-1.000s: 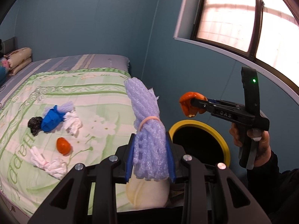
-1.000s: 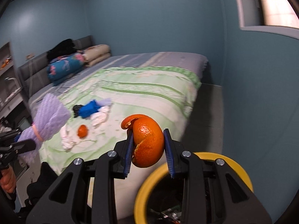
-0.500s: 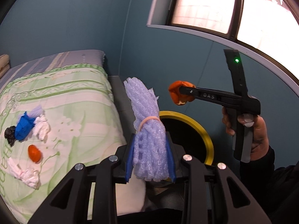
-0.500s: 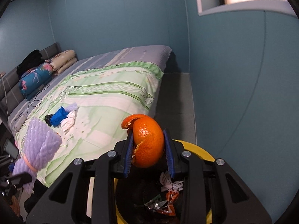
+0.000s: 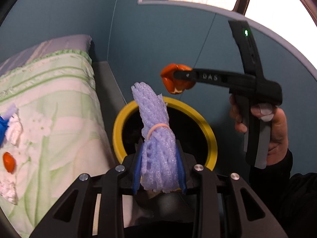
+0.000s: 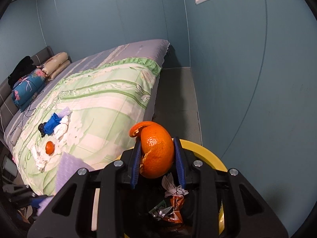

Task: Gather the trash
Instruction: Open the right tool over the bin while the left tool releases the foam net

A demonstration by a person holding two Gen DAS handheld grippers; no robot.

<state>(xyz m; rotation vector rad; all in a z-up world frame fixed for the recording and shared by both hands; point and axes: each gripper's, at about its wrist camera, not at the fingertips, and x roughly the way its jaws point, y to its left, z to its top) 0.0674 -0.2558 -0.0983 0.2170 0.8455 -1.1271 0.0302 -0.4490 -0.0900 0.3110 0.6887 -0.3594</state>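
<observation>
My left gripper (image 5: 159,168) is shut on a purple foam net bundle (image 5: 156,138) tied with a rubber band, held over the near rim of a yellow-rimmed black bin (image 5: 210,136). My right gripper (image 6: 157,156) is shut on an orange peel (image 6: 156,150) and holds it above the bin (image 6: 210,158); it shows in the left wrist view with the peel (image 5: 174,79) over the bin's far side. Wrappers and tissue (image 6: 172,198) lie inside the bin.
The bed (image 6: 111,99) with a green floral cover lies left of the bin. On it lie a blue bag (image 6: 52,125), white tissues (image 6: 39,158), another orange peel (image 6: 49,147). Pillows (image 6: 55,67) lie at the headboard. A teal wall stands close behind the bin.
Both grippers have moved right, away from the bed, and now hang over the bin. Each still holds its item.
</observation>
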